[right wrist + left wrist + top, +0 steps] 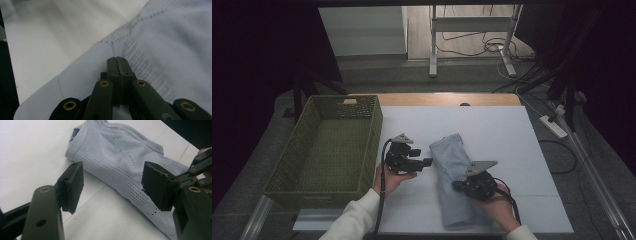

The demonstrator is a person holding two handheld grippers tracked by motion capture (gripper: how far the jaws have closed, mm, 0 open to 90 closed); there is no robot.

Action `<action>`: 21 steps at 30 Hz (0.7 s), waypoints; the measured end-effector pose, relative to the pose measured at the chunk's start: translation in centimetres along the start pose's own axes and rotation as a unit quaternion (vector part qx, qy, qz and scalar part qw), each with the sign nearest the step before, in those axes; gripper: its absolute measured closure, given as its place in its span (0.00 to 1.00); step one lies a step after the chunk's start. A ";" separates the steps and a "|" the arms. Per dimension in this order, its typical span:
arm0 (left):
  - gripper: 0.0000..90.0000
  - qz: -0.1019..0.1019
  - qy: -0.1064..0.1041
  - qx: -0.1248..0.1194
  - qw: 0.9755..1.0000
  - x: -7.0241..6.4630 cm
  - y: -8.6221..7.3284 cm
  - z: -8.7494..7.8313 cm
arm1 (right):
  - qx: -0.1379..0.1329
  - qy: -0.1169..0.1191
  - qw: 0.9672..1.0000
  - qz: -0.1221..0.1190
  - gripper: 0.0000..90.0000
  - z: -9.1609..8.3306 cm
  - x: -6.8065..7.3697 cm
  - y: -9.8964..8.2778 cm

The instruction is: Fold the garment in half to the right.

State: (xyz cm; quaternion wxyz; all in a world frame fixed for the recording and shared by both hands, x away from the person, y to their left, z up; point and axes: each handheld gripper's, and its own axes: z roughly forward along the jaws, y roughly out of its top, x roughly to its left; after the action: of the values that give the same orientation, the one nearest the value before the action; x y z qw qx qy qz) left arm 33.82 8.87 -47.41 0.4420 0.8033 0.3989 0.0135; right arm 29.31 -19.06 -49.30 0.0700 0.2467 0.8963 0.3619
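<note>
One folded pale-grey perforated garment (455, 180) lies on the white table (512, 145), right of one green basket (332, 145); left tool (426, 161) gapes wide beside it, right tool (455, 185) is pinched closed upon it.

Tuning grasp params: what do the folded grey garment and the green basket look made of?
Folded grey garment: looks like thin, matte knit sportswear fabric, likely synthetic; rows of small perforations and a stitched hem show in the left gripper view. Green basket: woven, matte olive walls with a regular lattice and a cut-out handle; plastic or coated fibre, can't tell which.
</note>
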 end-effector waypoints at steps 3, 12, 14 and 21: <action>0.39 -0.002 0.000 0.000 1.000 0.1 -0.1 0.0 | 0.007 0.001 1.000 -0.001 1.00 0.2 0.0 -0.6; 0.38 -0.002 0.000 0.004 1.000 0.1 -0.2 0.2 | -0.003 0.012 1.000 0.019 1.00 0.4 0.2 -1.9; 0.38 -0.002 0.000 0.005 1.000 0.2 -0.2 0.2 | -0.005 0.016 1.000 0.024 1.00 0.3 0.2 -2.2; 0.38 -0.004 0.001 0.006 1.000 0.2 -0.3 0.3 | -0.014 0.020 0.999 0.027 1.00 0.2 0.2 -2.6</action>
State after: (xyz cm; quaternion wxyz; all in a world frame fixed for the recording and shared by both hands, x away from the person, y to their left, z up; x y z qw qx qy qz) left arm 33.93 8.91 -47.84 0.4365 0.8046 0.4024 0.0104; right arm 28.22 -20.44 -51.19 0.0454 0.2629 0.8854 0.3807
